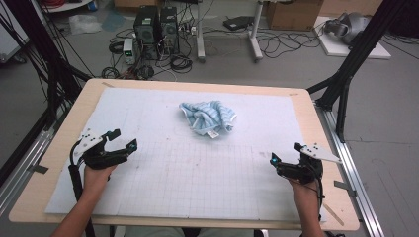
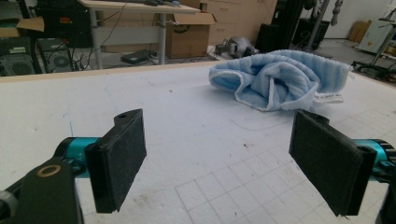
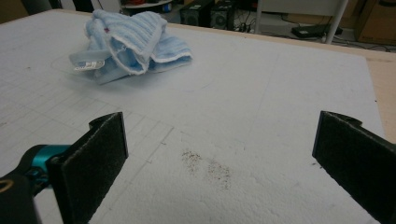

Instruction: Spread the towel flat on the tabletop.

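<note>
A crumpled light-blue towel (image 1: 208,117) with a white label lies bunched on the white gridded mat (image 1: 163,168), behind the middle of the table. My left gripper (image 1: 123,139) rests low over the mat's left side, jaws wide open with nothing between them. Over the mat's right side my right gripper (image 1: 286,154) is also open and empty. The left gripper view has the towel (image 2: 280,79) ahead to the right, beyond the left gripper (image 2: 224,163). From the right gripper (image 3: 219,163), the towel (image 3: 128,44) lies ahead to the left, well apart from the pads.
The mat covers a wooden table (image 1: 316,123) with bare edges all round. Black frame posts (image 1: 346,74) stand at both sides. Computer towers (image 1: 155,27), cables and boxes sit on the floor beyond the far edge. A small dark stain (image 3: 208,165) marks the mat.
</note>
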Demonstrator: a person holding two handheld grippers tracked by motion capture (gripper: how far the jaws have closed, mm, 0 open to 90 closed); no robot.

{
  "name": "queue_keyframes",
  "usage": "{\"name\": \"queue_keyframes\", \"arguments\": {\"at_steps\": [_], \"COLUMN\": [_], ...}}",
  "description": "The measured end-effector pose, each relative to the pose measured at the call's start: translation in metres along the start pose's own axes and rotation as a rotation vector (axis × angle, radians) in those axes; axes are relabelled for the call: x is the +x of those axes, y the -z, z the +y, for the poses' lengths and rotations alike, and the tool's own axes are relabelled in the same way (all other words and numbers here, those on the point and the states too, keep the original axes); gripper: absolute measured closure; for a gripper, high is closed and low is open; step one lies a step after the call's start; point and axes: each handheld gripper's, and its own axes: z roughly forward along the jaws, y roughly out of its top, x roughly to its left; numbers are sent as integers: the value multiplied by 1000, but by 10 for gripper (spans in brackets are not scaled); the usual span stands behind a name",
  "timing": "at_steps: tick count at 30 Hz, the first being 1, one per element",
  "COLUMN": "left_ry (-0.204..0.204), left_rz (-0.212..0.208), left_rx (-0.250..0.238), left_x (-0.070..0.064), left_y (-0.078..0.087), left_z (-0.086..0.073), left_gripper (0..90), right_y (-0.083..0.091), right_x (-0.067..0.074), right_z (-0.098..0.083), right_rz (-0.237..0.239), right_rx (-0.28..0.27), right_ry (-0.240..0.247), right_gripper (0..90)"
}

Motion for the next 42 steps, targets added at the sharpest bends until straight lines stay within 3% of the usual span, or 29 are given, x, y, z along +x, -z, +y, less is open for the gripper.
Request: {"name": "queue_keyframes", "arguments": {"at_steps": [12,26,31,37,38,42], "left_ry": [12,28,40,31,20,5], "left_rz": [12,8,-1,-32,-45,-66], "left_rx": [-3,17,-1,-14,-18,-27], "left_x": [0,8,11,13,11,6], "left_y": [-8,-1,1,-5,-8,-16], "left_z": [1,8,22,45,54,67], "left_gripper": [194,196,196,193,193,193], "right_y": [6,11,14,13,12,11], "right_x": [-4,5,6,7,8,9], "right_z": [-5,2,5,4,5,5], "right_rz": [15,14,28,37,38,55], "right_rx": [-3,-6,-9,-2,3,5], "right_ry": [-26,-11,-7,-1,-4,10], "right_gripper": [23,23,23,23,23,23]}}
